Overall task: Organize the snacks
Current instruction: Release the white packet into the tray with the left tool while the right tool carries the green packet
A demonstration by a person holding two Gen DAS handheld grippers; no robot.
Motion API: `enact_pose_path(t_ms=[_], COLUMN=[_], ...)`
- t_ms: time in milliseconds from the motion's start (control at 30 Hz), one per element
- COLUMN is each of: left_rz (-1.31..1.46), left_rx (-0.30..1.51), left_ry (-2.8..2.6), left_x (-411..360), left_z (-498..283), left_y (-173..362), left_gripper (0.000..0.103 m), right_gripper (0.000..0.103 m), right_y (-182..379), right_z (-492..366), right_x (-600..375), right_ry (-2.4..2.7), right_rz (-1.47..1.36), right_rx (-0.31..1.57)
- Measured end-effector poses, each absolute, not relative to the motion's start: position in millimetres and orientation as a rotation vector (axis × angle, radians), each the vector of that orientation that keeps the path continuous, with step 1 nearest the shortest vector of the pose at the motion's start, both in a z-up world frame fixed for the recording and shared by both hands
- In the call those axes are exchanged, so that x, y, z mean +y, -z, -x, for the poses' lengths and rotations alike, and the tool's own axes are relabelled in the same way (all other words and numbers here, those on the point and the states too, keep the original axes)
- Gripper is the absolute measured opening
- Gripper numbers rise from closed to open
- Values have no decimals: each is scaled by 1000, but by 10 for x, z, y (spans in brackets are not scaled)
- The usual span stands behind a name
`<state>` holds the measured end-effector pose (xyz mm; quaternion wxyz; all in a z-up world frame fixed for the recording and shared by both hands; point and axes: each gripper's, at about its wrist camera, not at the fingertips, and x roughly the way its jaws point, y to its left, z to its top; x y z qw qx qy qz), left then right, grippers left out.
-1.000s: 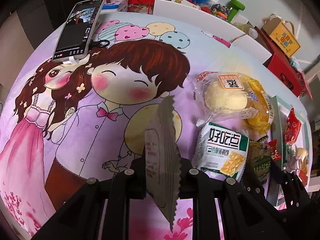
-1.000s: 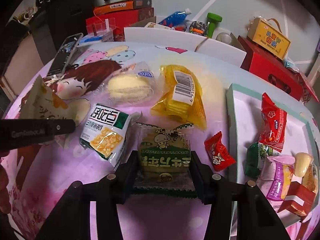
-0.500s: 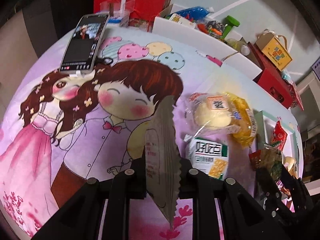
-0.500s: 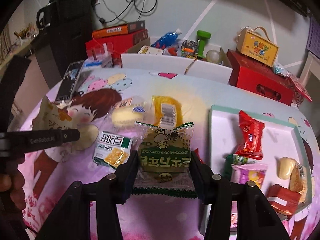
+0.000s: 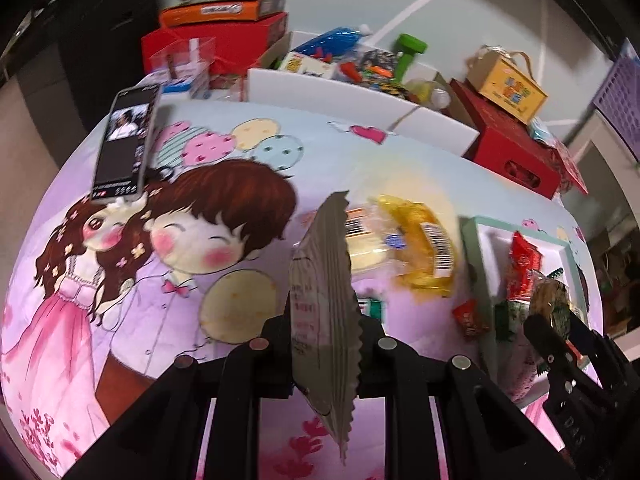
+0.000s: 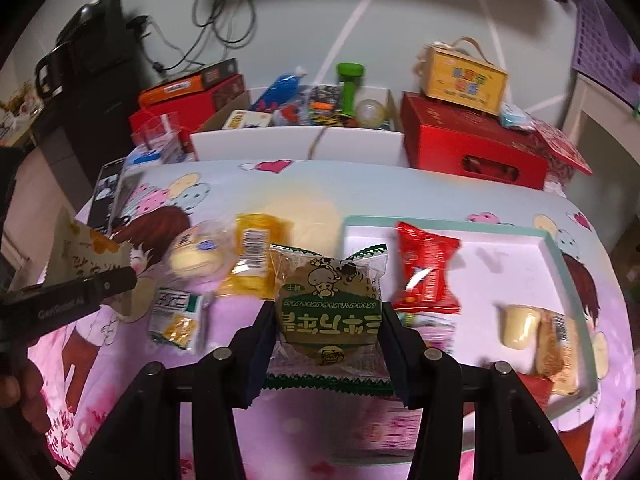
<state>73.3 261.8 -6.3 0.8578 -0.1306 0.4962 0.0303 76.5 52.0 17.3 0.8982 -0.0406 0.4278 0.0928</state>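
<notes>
Two sets of tongs are each pinching a snack above the cartoon-printed worktop (image 6: 304,184). The left tongs (image 5: 324,336) are gripping a beige zigzag-edged packet (image 5: 324,280) edge-on, while the right tongs (image 6: 326,336) are clamping a green mushroom-print packet (image 6: 328,308) flat, just beside the teal-rimmed tray (image 6: 556,248). A red packet (image 6: 426,272) is lying in that tray; a yellow packet (image 6: 252,260) is resting on the cloth.

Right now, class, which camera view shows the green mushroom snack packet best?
The right wrist view: the green mushroom packet faces the camera, held in the right tool. The left wrist view shows it small, edge-on and blurred.
</notes>
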Motion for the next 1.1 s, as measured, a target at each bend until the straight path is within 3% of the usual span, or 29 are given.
enact_pose_path(t_ms=[533, 1100], left_rz=[116, -60], left_rx=[1030, 1089], left_ry=[163, 462], left_x=[1569, 204], left_z=[-984, -1687], left_y=[-147, -135], left_gripper=[20, 21], right_gripper=[53, 53], right_y=[-221, 39], right_z=[-1158, -1425], right_x=[-885, -1425], right_ry=[46, 89], right_rz=[-124, -238], right_rx=[937, 951])
